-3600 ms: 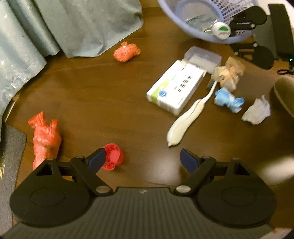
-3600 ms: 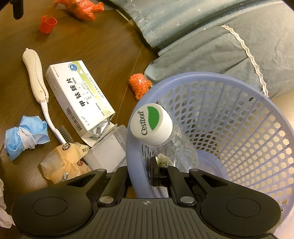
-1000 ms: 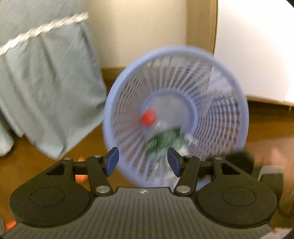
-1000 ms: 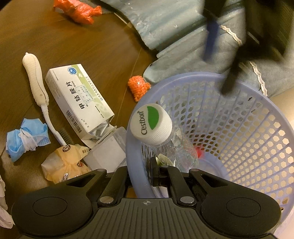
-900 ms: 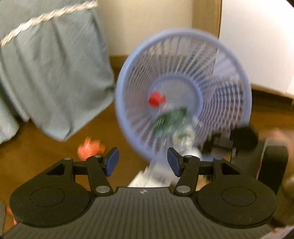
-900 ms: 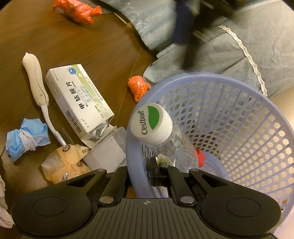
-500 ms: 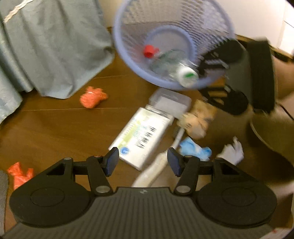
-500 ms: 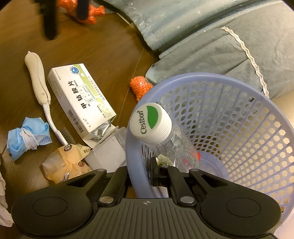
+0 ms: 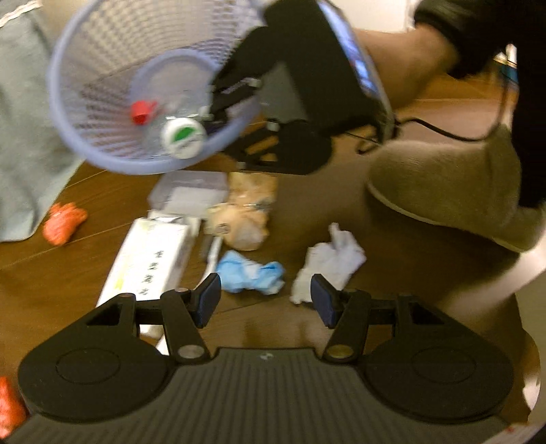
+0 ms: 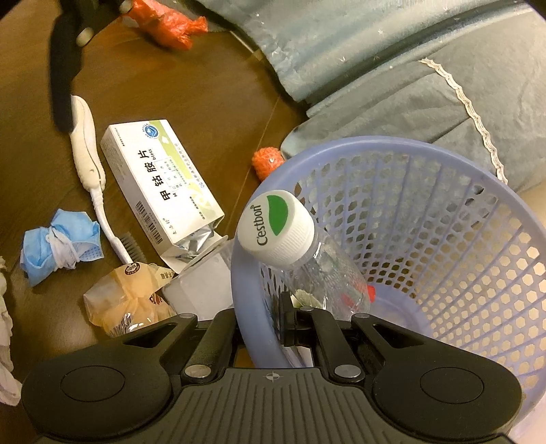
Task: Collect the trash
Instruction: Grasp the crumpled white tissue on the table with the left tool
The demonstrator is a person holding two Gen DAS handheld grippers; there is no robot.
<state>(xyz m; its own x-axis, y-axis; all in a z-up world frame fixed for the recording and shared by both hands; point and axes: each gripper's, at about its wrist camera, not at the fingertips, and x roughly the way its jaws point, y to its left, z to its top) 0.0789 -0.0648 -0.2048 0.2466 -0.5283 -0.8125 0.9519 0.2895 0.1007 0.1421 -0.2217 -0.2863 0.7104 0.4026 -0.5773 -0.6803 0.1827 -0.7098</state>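
A: How do the jaws stand on the left gripper [image 9: 265, 300]?

B: Spread apart with nothing between them, above the brown wooden floor [image 9: 85, 273]. A crumpled blue face mask [image 9: 250, 272] lies just beyond the left finger and a crumpled white tissue [image 9: 327, 264] just beyond the right one.

A: And the right gripper [image 10: 264, 329]?

B: Pinched on the rim of the lavender plastic mesh basket [image 10: 443, 239], one finger outside the wall, one inside.

A: What is in the basket?

B: A clear plastic bottle with a white and green cap [image 10: 276, 227] leans against the rim, and a small red plastic piece [image 9: 142, 110] lies near the bottom.

A: What is still on the floor?

B: A white and green medicine box [image 10: 160, 186] beside a white long-handled brush [image 10: 90, 170], a tan crumpled wrapper [image 10: 128, 300], a clear plastic lid [image 10: 204, 290], a small orange knitted lump [image 10: 268, 160] by the basket, and a crumpled orange plastic bag [image 10: 167, 20] farther off near the grey-green cloth [image 10: 392, 58].

A: Any sign of the person?

B: A tan fuzzy slipper [image 9: 454, 191] beyond the tissue.
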